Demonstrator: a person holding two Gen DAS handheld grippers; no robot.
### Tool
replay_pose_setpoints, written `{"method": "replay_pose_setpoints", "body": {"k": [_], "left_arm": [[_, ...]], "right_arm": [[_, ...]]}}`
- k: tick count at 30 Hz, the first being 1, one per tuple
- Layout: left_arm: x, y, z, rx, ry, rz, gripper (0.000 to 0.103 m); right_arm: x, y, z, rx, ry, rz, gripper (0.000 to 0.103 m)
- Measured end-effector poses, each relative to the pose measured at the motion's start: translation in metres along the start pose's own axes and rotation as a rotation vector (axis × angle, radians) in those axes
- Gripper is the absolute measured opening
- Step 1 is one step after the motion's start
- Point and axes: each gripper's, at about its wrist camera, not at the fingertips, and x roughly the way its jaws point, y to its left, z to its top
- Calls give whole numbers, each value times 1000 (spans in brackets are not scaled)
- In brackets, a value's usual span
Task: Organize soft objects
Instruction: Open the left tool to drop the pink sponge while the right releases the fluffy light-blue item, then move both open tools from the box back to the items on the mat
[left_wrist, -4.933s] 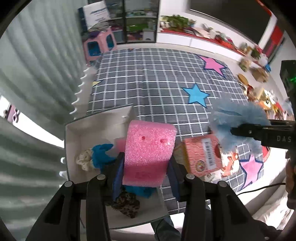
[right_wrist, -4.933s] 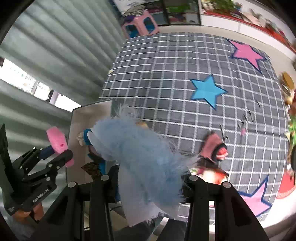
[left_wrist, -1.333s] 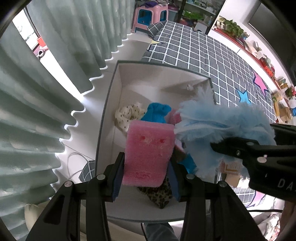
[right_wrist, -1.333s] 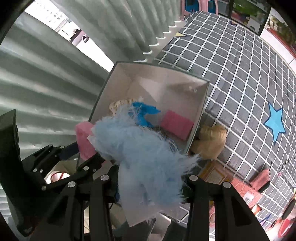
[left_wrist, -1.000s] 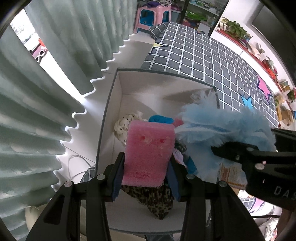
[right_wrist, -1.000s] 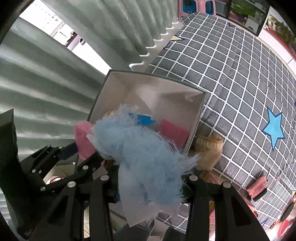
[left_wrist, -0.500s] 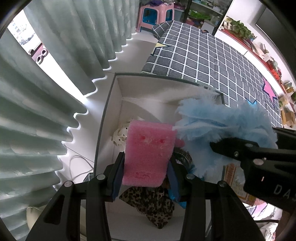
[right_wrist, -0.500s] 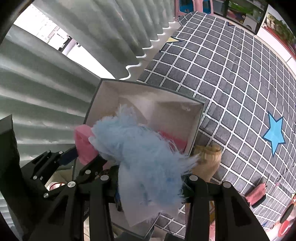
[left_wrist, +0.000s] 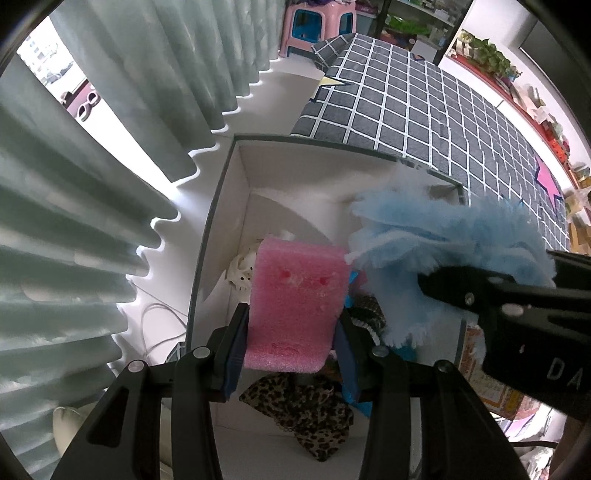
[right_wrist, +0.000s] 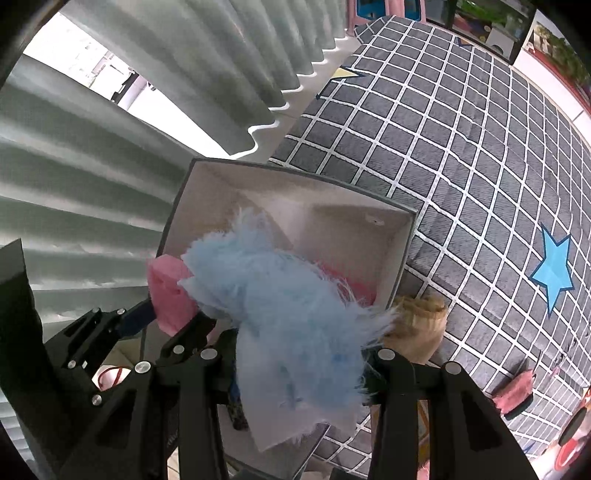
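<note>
Pink sponge (left_wrist: 295, 302) is being squeezed by the left tool (left_wrist: 291, 354) above the white box (left_wrist: 236, 206) (leopard cloth (left_wrist: 306, 410) inside), while the right tool (right_wrist: 299, 369) is gripping a blue fluffy cloth (right_wrist: 280, 306).

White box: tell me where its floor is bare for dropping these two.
The far half of the white box, by its back wall, is bare. The near half is crowded: leopard cloth, spotted cream fabric, a pink piece.

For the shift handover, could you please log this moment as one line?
left claw: shut on pink sponge | right claw: shut on blue fluffy cloth | both over white box
</note>
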Motion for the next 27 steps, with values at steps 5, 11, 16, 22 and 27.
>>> {"method": "replay_pose_setpoints", "body": {"k": [5, 11, 16, 22, 27], "left_arm": [[1, 1, -1, -2, -1, -4, 48], [-4, 2, -7, -2, -17, -11, 81], [-7, 3, -14, -4, -23, -34, 86], [-25, 12, -26, -44, -59, -105, 88], [-40, 17, -34, -85, -88, -172, 103]], "right_arm": [[2, 2, 2, -1, 4, 4, 44], [1, 4, 1, -3, 9, 26, 67], [-3, 6, -1, -10, 5, 45, 89], [-18, -9, -11, 67, -43, 125, 103], [-49, -11, -23, 75, -153, 141, 103]]}}
